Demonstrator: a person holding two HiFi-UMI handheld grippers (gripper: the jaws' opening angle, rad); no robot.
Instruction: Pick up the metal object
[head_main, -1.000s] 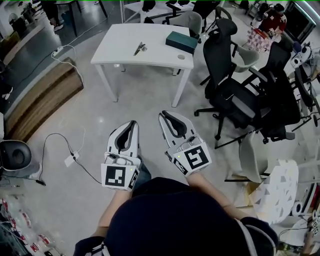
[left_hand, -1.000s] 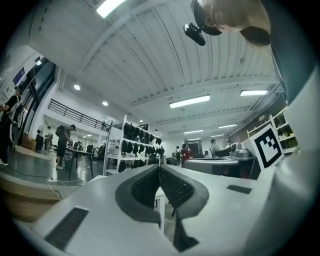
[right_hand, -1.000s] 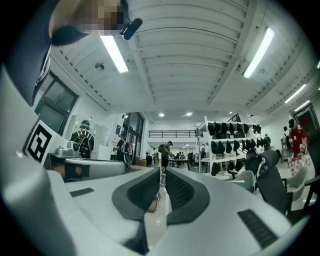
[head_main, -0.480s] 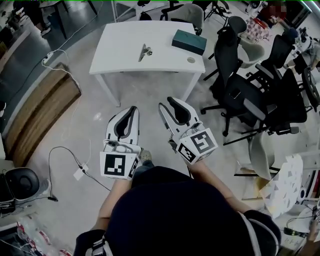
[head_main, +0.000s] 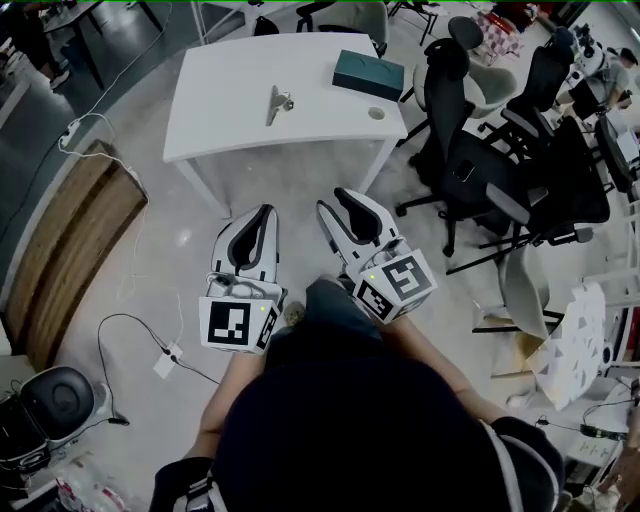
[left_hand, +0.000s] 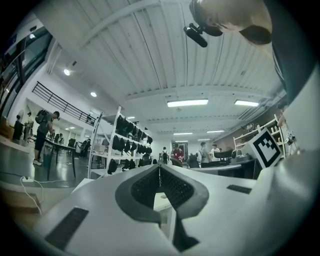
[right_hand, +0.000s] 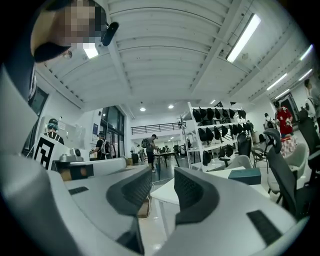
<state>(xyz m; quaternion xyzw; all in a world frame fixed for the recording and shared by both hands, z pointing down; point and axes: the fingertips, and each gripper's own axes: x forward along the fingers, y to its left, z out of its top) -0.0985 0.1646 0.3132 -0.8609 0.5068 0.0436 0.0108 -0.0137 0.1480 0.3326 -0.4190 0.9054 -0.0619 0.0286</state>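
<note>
Metal object (head_main: 277, 103) sits untouched around the middle of the surface (head_main: 220, 115), so nothing's done yet. I'm well short of it. My right hand-held gripper (head_main: 336, 205) is opening with nothing between its jaws, and my left hand-held gripper (head_main: 263, 214) is closed and empty.

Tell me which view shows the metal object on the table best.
Head view: the metal object lies in plain sight on the white table, seen from above. Neither gripper view shows it; each catches only part of the table.
</note>
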